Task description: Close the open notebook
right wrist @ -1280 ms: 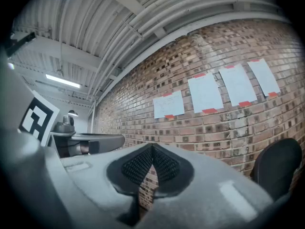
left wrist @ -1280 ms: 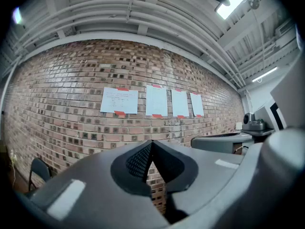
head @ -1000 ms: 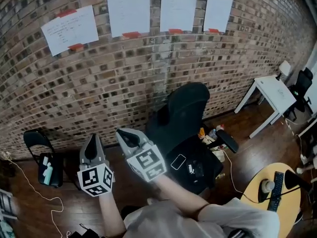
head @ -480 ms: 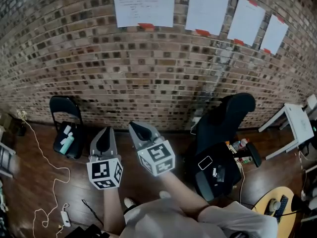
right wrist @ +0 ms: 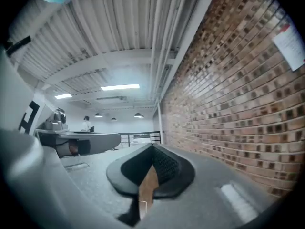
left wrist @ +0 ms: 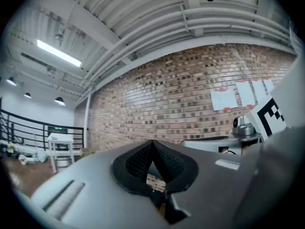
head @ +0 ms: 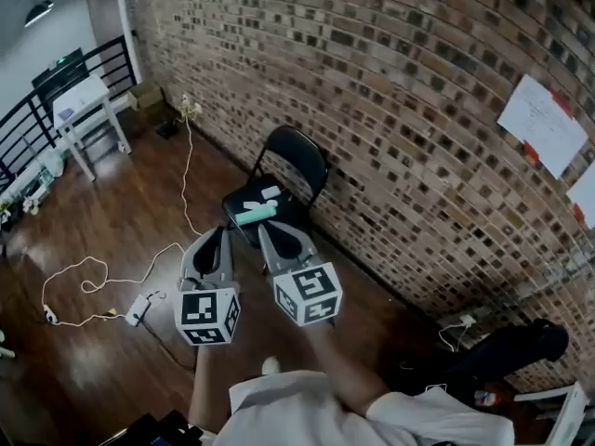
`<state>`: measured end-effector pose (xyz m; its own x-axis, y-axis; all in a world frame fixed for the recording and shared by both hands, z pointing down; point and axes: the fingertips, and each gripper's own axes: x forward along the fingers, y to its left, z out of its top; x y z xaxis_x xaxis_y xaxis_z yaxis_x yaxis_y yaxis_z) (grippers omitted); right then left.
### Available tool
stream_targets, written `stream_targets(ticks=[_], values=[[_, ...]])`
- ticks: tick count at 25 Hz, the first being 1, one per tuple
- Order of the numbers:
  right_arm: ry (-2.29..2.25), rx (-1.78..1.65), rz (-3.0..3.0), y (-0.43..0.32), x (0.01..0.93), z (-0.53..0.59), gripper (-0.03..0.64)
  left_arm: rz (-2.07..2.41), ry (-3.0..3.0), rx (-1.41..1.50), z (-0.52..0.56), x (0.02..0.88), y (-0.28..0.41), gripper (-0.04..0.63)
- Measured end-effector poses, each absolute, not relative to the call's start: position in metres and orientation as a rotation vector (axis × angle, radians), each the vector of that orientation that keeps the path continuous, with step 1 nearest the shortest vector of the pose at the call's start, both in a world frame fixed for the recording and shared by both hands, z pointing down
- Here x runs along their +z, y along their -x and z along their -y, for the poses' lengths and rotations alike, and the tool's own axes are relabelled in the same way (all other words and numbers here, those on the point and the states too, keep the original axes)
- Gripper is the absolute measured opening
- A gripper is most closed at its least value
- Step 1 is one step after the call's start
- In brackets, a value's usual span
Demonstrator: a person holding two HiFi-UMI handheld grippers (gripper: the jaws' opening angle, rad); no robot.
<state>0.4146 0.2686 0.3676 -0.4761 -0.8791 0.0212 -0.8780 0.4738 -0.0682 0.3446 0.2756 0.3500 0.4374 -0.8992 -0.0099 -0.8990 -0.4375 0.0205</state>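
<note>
Left gripper (head: 217,238) clenched, jaws closed tip to tip, nothing between them; right gripper (head: 271,235) likewise closed and empty. Both held side by side, level, aimed toward black folding chair (head: 299,154) beside brick wall (head: 400,91). Teal bottle (head: 254,215) lies on chair seat. White cable (head: 98,269) trails over wood floor (head: 84,370). Notebook visible in none of 3 views.

Grey left gripper (head: 221,236), right gripper (head: 268,233), black-and-white cubes (head: 208,317), white shirt (head: 311,414)

Chair (head: 290,167) before brick wall (head: 418,100), cable (head: 93,275) at left
</note>
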Motion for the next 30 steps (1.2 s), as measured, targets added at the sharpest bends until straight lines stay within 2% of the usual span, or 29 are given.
stream_targets(ticks=[4, 9, 15, 22, 30], values=[[1.364, -0.056, -2.847, -0.298, 0.365, -0.242, -0.009, 1.896, -2.474, -0.078, -0.257, 0.351, -0.228, 0.017], [1.13, -0.046, -2.989, -0.204, 0.373, -0.216, -0.009, 2.075, -2.26, -0.138, -0.244, 0.361, -0.134, 0.017], [0.937, -0.049, -3.07, -0.127, 0.389, -0.16, -0.009, 2.242, -2.077, -0.163, -0.203, 0.378, -0.055, 0.016], [0.783, -0.033, -3.073, -0.059, 0.387, -0.042, -0.009, 2.446, -1.958, -0.11, -0.089, 0.372, 0.017, 0.017], [0.719, -0.06, -3.053, -0.005, 0.368, 0.097, -0.009, 2.503, -1.965, -0.064, 0.038, 0.351, 0.062, 0.017]])
